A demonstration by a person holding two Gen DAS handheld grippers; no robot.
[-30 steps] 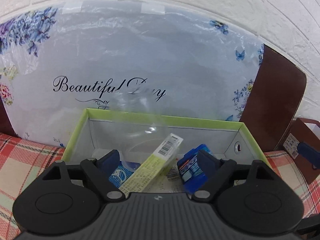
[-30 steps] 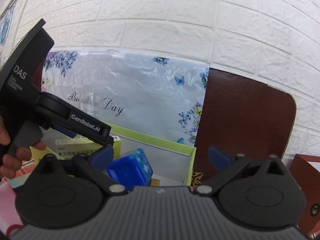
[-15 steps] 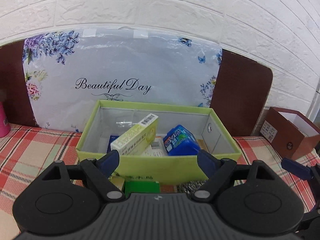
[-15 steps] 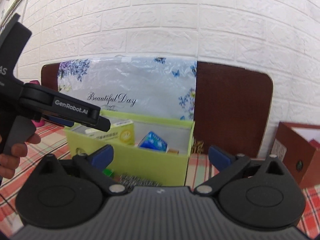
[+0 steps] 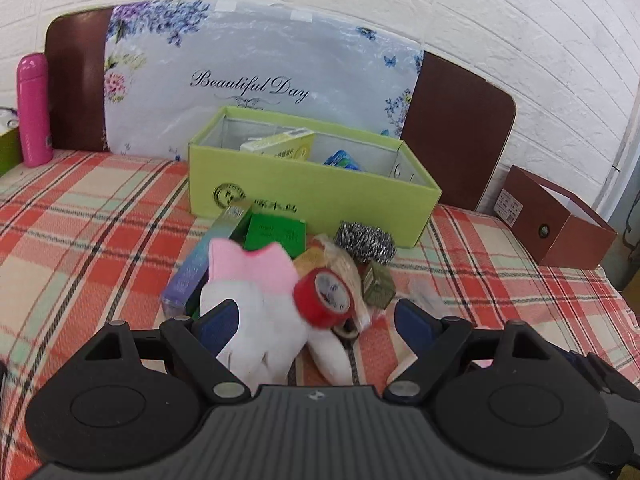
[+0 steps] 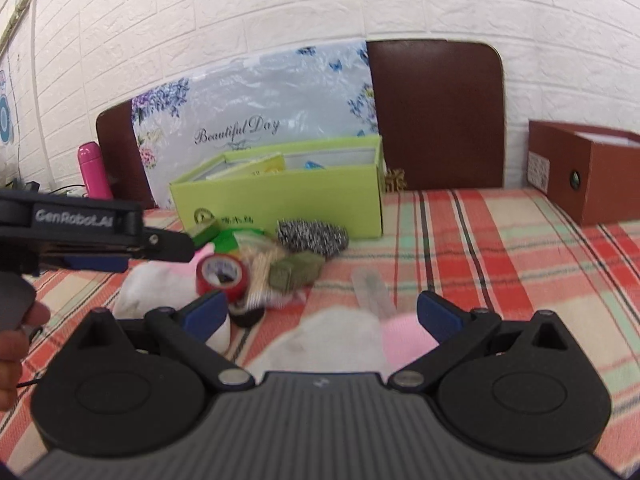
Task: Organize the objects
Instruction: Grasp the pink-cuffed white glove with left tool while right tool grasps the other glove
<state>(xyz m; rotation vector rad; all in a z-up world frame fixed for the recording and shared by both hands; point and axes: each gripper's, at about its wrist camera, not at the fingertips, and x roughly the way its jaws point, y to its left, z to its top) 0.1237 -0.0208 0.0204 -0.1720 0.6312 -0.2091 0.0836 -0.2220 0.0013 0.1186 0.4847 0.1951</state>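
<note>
Partly done: yellow carton [image 5: 280, 145] and blue pack [image 5: 342, 160] lie in green cardboard box [image 5: 312, 196]; pile at its 6 o'clock (white-pink glove [image 5: 256, 300], red tape roll [image 5: 326, 296], steel scourer [image 5: 366, 242]) remains unsorted; left gripper [image 5: 316, 320] and right gripper [image 6: 320, 314] gape, empty.

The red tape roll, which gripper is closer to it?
Left. The red tape roll sits just ahead of the open left gripper; the open right gripper is off to its right.

A white brick wall [image 5: 500, 20] rises behind; a brown board [image 6: 436, 116] leans against it, a floral "Beautiful Day" sheet [image 5: 260, 76] across its front; a pink flask [image 5: 34, 110] stands upright at the left on the plaid cloth [image 5: 80, 240].
</note>
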